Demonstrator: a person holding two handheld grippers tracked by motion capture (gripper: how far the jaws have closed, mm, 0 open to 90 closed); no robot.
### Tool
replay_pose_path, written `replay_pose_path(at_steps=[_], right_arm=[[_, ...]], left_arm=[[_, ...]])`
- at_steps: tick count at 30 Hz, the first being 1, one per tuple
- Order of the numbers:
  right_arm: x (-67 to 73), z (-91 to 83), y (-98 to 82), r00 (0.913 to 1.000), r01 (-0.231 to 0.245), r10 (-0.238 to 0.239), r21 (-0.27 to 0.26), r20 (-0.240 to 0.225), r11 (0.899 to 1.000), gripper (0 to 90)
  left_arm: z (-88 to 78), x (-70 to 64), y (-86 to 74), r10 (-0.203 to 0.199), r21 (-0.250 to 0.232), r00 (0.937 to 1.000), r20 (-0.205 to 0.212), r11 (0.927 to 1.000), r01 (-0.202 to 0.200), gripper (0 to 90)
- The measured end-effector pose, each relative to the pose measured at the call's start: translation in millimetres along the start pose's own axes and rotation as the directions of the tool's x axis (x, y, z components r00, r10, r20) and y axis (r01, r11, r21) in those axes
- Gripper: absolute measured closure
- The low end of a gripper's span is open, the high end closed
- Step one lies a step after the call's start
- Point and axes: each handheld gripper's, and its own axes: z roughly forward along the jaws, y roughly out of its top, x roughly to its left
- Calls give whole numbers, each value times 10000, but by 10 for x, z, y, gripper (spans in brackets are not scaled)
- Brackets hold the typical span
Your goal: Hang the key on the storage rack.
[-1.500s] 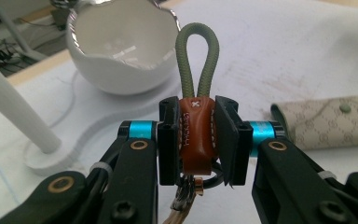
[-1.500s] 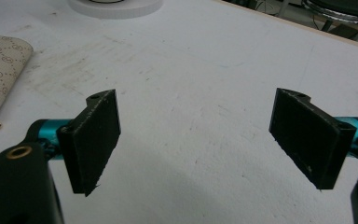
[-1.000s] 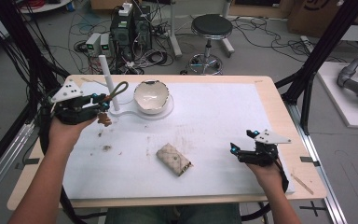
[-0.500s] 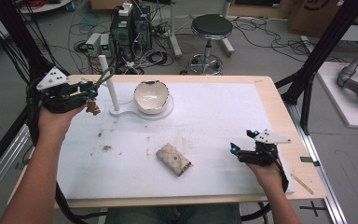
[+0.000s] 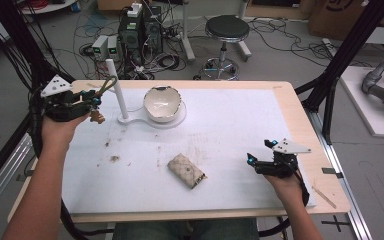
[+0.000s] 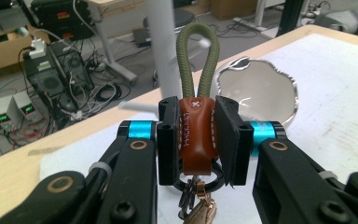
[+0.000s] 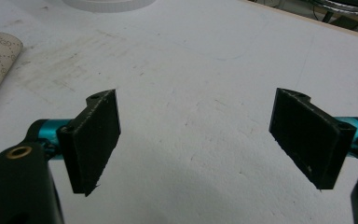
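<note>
— Two hand-held grippers over the counter (image 5: 230, 107) from above: left hand-held gripper (image 5: 91, 102) hovering beside the white post (image 5: 117, 90), pinching a key fob (image 5: 98, 116); right hand-held gripper (image 5: 254, 161) resting near the patterned pouch (image 5: 186, 170).

— Left gripper view: clamping the brown leather fob, green cord loop (image 6: 198, 56) rising toward the post, bowl (image 6: 256, 91) behind.

— Right gripper view: gaping wide, holding nothing, pouch at far left.

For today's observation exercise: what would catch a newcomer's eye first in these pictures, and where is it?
First, the left gripper, raised at the table's far left, shut on a brown leather key fob whose green cord loop stands up near the white post. Next, the patterned pouch lying mid-table, and the right gripper open over the bare white mat.
</note>
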Motion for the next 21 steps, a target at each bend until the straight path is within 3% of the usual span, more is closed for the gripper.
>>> replay_pose_path(at_steps=[5,6,11,15,21], right_arm=[[9,3,2,10000,-31,31,22,-37,10000,165],[9,5,3,10000,-18,18,28,-38,10000,165],[12,10,6,10000,37,-37,20,-34,10000,165],[19,9,10,10000,30,-30,-17,-57,10000,165],[28,10,16,9998,-15,14,-34,-223,10000,165]], left_arm=[[6,46,-67,-197,52,9996,-219,9998,198,657],[2,51,-77,-339,35,9990,-287,9994,340,543],[-32,31,-101,-503,-50,9984,-264,9987,502,441],[-52,-13,-164,-561,-53,9984,-66,9984,561,351],[-64,-138,-265,-565,123,9976,390,9983,561,314]])
